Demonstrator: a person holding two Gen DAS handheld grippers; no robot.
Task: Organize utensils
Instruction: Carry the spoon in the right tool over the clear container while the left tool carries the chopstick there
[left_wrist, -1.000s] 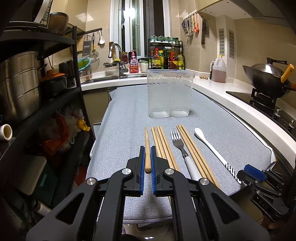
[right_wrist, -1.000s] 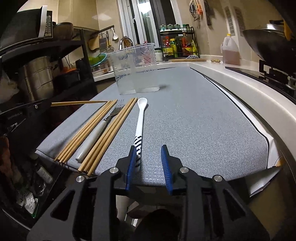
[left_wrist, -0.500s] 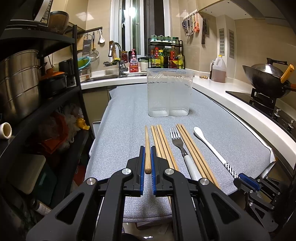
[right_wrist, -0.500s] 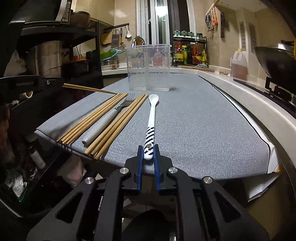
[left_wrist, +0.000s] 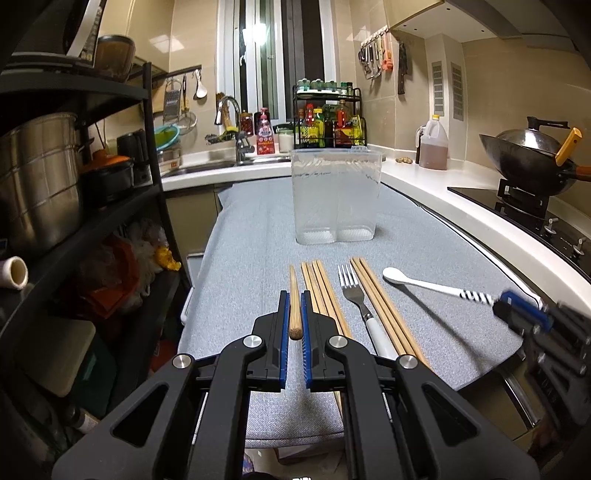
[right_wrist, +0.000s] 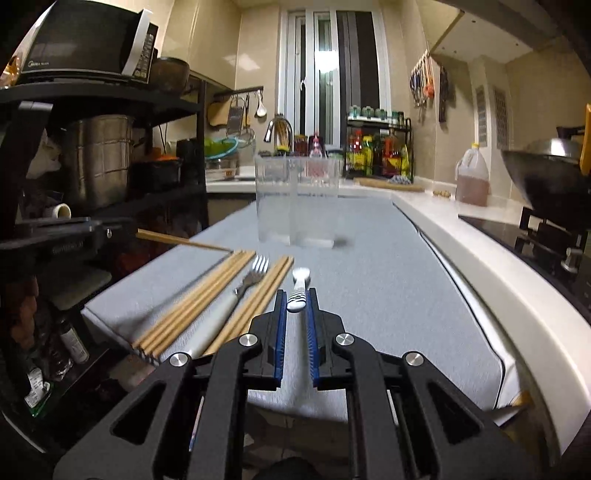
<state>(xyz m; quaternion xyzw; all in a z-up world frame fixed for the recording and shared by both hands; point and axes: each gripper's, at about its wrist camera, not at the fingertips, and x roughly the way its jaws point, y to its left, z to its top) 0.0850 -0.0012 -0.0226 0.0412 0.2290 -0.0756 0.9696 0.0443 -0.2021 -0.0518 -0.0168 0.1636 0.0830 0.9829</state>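
My left gripper (left_wrist: 294, 300) is shut on one wooden chopstick (left_wrist: 293, 295) and holds it above the grey mat (left_wrist: 251, 266). My right gripper (right_wrist: 296, 301) is shut on the striped handle of a white spoon (right_wrist: 298, 286), lifted off the mat; it also shows in the left wrist view (left_wrist: 424, 286). Two bundles of chopsticks (left_wrist: 321, 291) (left_wrist: 380, 302) and a fork (left_wrist: 354, 295) lie side by side on the mat. A clear two-compartment plastic holder (left_wrist: 336, 195) stands upright further back.
A black shelf rack with a steel pot (left_wrist: 37, 177) stands at the left. A white counter (left_wrist: 480, 221) with a wok on the stove (left_wrist: 535, 162) runs along the right. A sink and bottle rack (left_wrist: 328, 125) are at the back.
My right gripper closed on the spoon handle and lifted it, swinging the spoon off the mat to the right. My left gripper still holds the chopstick, nearly unmoved.
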